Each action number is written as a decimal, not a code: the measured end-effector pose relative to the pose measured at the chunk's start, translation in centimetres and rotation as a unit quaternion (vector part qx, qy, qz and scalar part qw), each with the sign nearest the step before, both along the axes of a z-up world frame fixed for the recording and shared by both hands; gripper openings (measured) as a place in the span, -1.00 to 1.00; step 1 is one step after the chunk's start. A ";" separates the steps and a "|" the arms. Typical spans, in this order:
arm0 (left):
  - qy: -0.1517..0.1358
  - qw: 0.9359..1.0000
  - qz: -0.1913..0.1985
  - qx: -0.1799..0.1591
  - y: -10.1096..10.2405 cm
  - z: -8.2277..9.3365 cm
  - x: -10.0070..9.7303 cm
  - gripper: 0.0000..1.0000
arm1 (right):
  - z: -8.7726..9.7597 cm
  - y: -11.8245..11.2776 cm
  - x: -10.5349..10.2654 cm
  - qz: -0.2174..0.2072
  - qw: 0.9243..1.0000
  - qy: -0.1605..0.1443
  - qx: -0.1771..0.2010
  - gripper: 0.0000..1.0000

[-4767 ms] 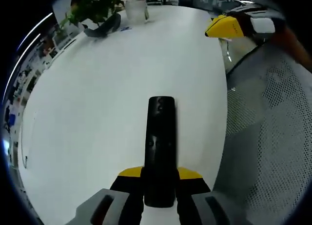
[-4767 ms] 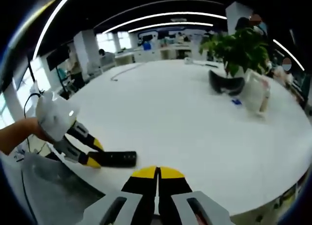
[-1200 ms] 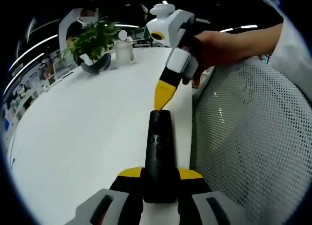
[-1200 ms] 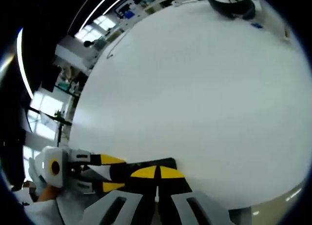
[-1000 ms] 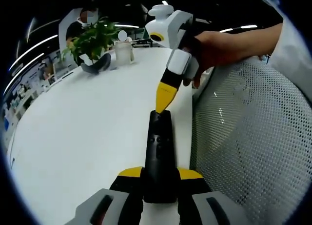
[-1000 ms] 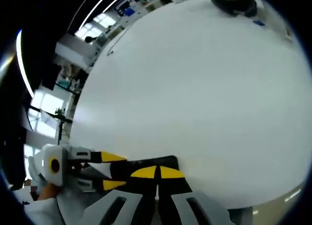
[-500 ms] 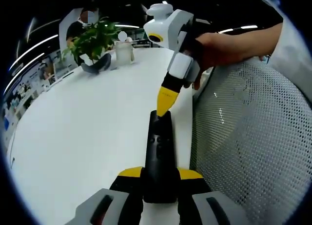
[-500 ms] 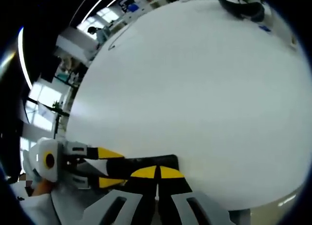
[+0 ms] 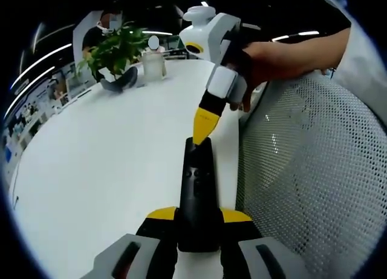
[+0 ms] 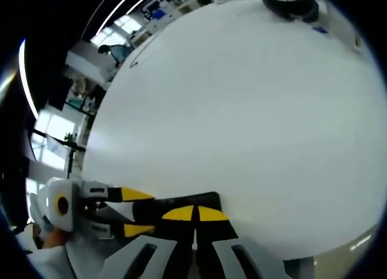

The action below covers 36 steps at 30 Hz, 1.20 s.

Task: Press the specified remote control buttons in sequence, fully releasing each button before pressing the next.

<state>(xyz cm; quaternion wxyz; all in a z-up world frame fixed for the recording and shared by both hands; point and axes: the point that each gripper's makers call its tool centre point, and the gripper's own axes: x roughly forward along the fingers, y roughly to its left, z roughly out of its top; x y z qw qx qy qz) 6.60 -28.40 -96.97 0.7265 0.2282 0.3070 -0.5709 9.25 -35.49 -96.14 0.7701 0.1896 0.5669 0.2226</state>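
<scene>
- Left gripper view: black remote (image 9: 197, 194) lying lengthwise up the centre of the frame, clamped at its near end between the yellow-tipped jaws of the left gripper (image 9: 198, 221) at bottom centre.
- Above it, reaching in from the upper right, the right gripper (image 9: 202, 126), jaws pressed together into one yellow point, tip touching the far end of the remote.
- Gripped by a hand (image 9: 260, 61) at upper right; mesh chair back (image 9: 314, 188) along the right side.
- White table (image 9: 103, 164) across the left half; plant (image 9: 115, 49) and clear cup (image 9: 153, 65) at upper left.
- Right gripper view: right gripper (image 10: 195, 214) at bottom centre, jaws closed on nothing, tips over the remote (image 10: 175, 204).
- Left gripper (image 10: 132, 212) at lower left, clamping the remote's other end.
</scene>
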 end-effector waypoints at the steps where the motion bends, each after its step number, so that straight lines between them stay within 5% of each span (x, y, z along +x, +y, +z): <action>1: -0.001 1.000 0.000 0.000 0.0 0.0 0.0 -0.51 | 0.1 0.1 0.0 0.000 1.000 -0.001 0.003 -1.00; 5: -0.003 1.000 -0.003 0.001 0.0 0.0 0.0 -0.51 | 0.5 1.2 -0.3 0.010 1.000 0.003 0.026 -1.00; 21: -0.004 1.000 -0.009 -0.001 -0.1 0.0 -0.1 -0.51 | 0.1 1.3 -0.6 0.024 1.000 0.007 0.010 -1.00; 36: -0.005 1.000 -0.008 -0.004 0.1 -0.1 0.0 -0.51 | -0.1 1.4 -0.4 -0.003 0.999 0.025 0.031 -1.00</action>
